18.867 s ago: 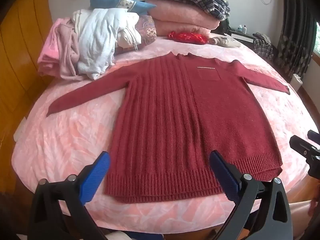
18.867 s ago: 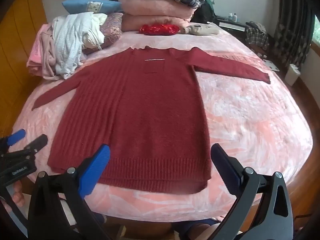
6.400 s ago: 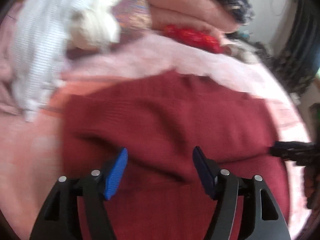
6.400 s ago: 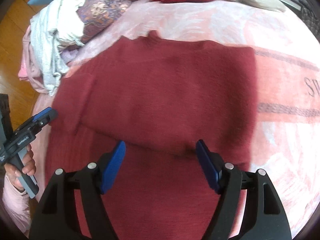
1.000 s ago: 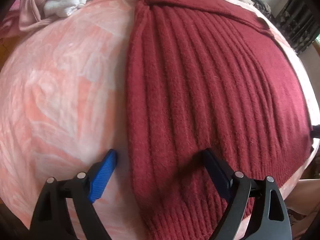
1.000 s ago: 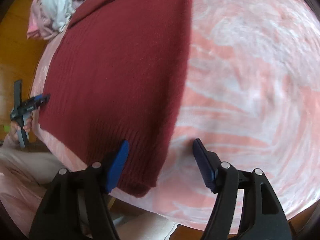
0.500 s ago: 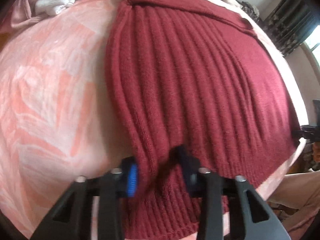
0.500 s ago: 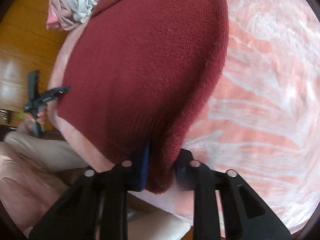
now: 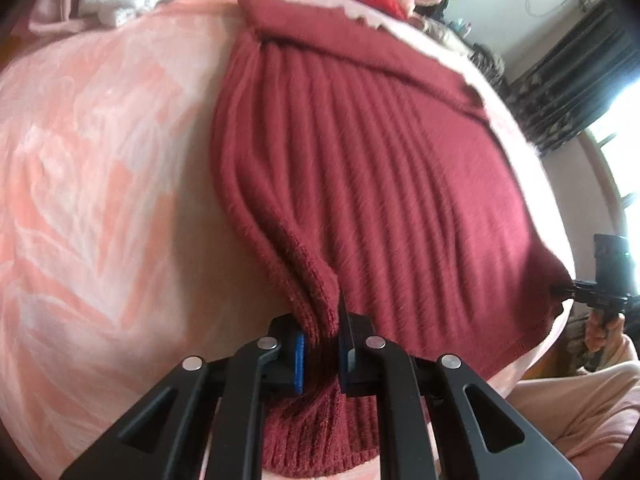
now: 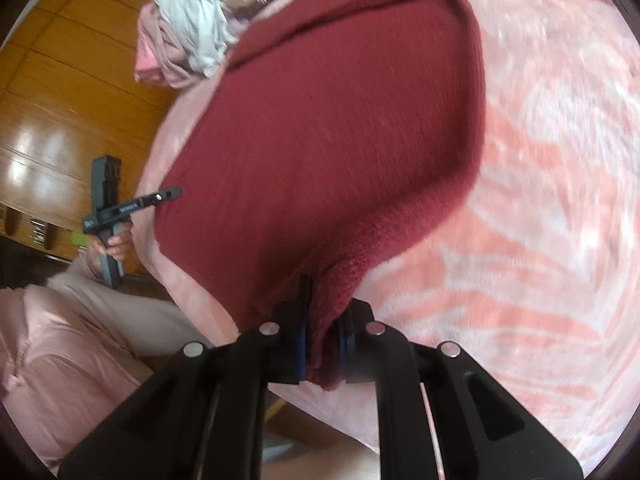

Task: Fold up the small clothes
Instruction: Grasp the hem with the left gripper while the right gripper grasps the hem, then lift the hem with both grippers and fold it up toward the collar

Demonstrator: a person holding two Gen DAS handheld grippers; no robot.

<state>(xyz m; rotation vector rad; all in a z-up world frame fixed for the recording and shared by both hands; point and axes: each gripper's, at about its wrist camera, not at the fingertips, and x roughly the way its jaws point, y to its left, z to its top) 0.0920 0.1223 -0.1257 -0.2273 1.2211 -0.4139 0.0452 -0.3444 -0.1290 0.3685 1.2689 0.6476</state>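
The left gripper [image 9: 320,354] is closing, pinching the sweater [image 9: 380,184] hem at 6 o'clock. The right gripper [image 10: 324,350] is nearly shut, pinching the opposite hem corner at 6 o'clock, over the pink bed [image 10: 560,200].

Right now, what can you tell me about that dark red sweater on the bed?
The dark red sweater is a soft, fuzzy knit, ribbed lengthwise on one half and plain on the other, with a ribbed hem. It lies spread on the pink patterned bedcover, its sleeves folded across the top. The left tool and the right tool are each closing on a bottom hem corner, with bunched fabric clamped between the blue pads and pulled up off the bedcover.
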